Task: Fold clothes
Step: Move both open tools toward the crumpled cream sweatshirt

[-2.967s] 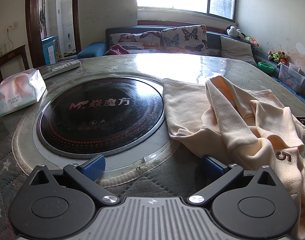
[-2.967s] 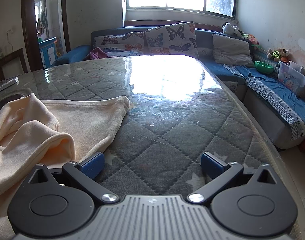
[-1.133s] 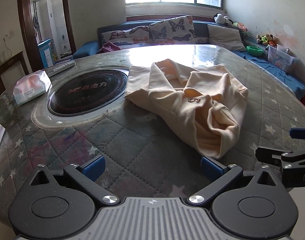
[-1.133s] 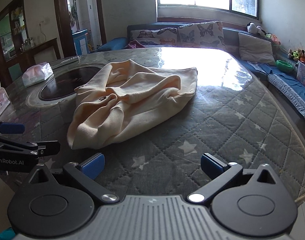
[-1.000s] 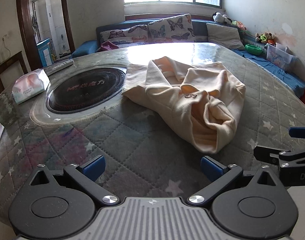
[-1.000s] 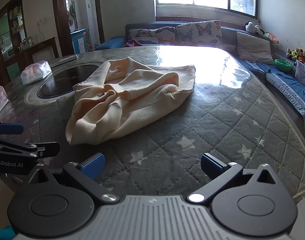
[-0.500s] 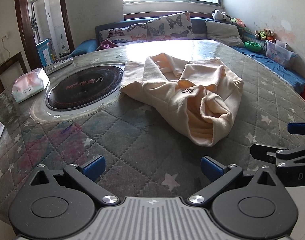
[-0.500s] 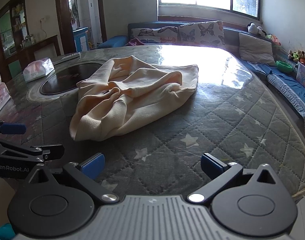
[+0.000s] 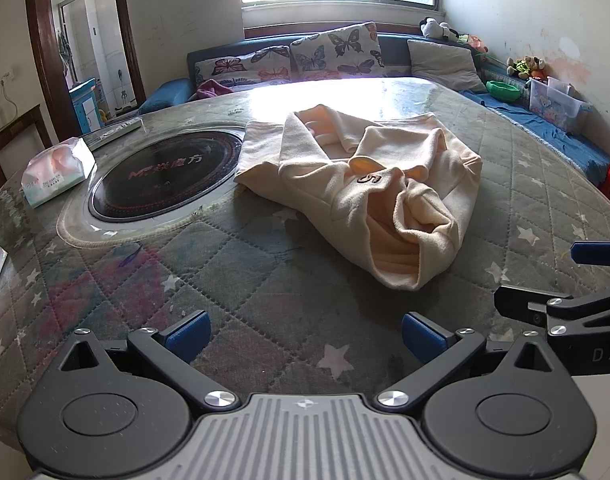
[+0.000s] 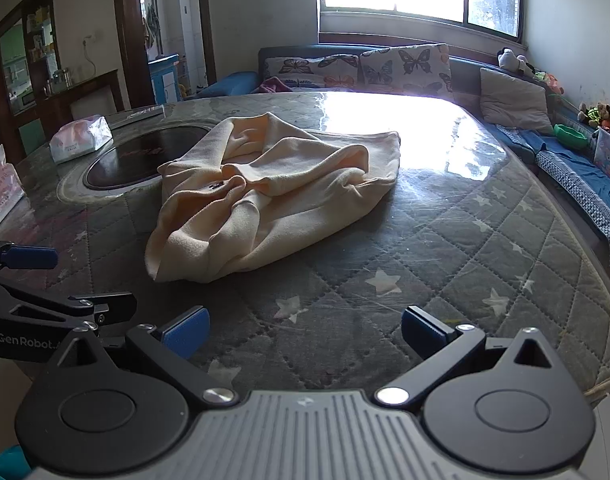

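Note:
A cream-coloured garment (image 9: 369,188) with a small dark "5" mark lies crumpled in a heap on the quilted grey table cover (image 9: 245,264); it shows too in the right wrist view as the same garment (image 10: 273,196). My left gripper (image 9: 303,330) is open and empty near the table's front edge, well short of the cloth. My right gripper (image 10: 303,330) is also open and empty, to the right of the left one. Each gripper's blue-tipped fingers appear at the edge of the other's view.
A round black induction hob (image 9: 165,176) is set into the table left of the garment, part of the cloth lying on its rim. A tissue pack (image 9: 57,172) sits at the far left. A sofa with butterfly cushions (image 9: 329,52) stands behind the table.
Both grippers have drawn back from the garment toward the table's front edge, staying open. The garment now lies released in a heap and has not shifted in the last second.

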Tool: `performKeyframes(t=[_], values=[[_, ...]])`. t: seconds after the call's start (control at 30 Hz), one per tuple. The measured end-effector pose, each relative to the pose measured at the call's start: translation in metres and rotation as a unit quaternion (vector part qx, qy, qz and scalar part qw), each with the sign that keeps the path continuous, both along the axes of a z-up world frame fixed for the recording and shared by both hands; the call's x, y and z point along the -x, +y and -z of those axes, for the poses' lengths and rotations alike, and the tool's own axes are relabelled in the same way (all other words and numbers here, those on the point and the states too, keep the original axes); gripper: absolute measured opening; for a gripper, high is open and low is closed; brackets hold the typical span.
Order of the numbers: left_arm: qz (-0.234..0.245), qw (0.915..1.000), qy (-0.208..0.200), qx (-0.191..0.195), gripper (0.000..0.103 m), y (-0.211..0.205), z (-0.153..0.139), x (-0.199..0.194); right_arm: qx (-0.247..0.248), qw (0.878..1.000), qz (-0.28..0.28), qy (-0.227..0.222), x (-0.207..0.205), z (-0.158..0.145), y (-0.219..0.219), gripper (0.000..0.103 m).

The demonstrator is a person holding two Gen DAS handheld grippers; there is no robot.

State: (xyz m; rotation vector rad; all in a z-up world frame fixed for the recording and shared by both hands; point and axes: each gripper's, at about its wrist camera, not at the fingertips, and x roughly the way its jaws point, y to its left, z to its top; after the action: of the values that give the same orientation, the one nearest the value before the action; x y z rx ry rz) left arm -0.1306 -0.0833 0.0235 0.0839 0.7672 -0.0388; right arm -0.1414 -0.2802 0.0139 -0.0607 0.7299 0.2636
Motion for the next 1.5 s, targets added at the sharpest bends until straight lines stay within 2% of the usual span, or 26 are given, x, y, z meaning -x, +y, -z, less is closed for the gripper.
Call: performKeyframes(t=[1.5], values=[[-0.002,1.0,0.008,0.004,0.103,0.0017,0.0036,0.0005,0.004,1.0,-0.003,0.002,0.002,0.0001,0.0038,0.103]])
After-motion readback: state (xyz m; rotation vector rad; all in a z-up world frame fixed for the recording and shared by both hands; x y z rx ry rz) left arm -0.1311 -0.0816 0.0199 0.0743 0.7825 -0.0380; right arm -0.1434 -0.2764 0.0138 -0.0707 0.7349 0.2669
